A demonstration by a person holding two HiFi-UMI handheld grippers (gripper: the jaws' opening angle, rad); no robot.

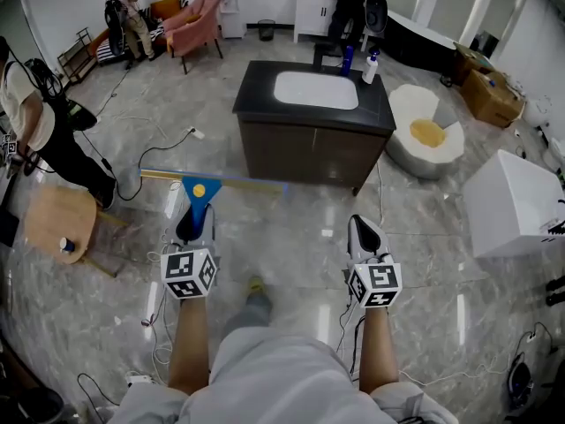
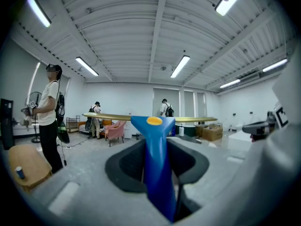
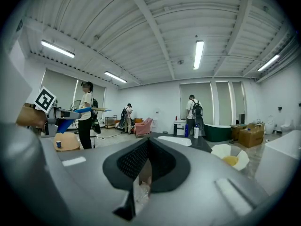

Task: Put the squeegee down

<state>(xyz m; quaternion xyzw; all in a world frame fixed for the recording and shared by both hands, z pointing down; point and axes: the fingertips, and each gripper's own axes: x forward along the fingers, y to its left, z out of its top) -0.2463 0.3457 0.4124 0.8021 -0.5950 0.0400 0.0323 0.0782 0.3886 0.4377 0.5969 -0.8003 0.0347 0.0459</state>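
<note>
Clamping the blue squeegee by its handle, the left gripper holds it in the air, blade level, on the near side of the vanity. Nothing is set down yet, so the whole placing is left. The right gripper hangs pressed together, empty

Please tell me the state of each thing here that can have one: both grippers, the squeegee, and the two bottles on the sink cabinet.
Left gripper: shut on the squeegee's blue handle.
Squeegee: held in the air, blade level, not yet put down.
Right gripper: fingers together, nothing between them.
Blue bottle: upright on the cabinet top.
White bottle: upright, beside the blue one.
</note>
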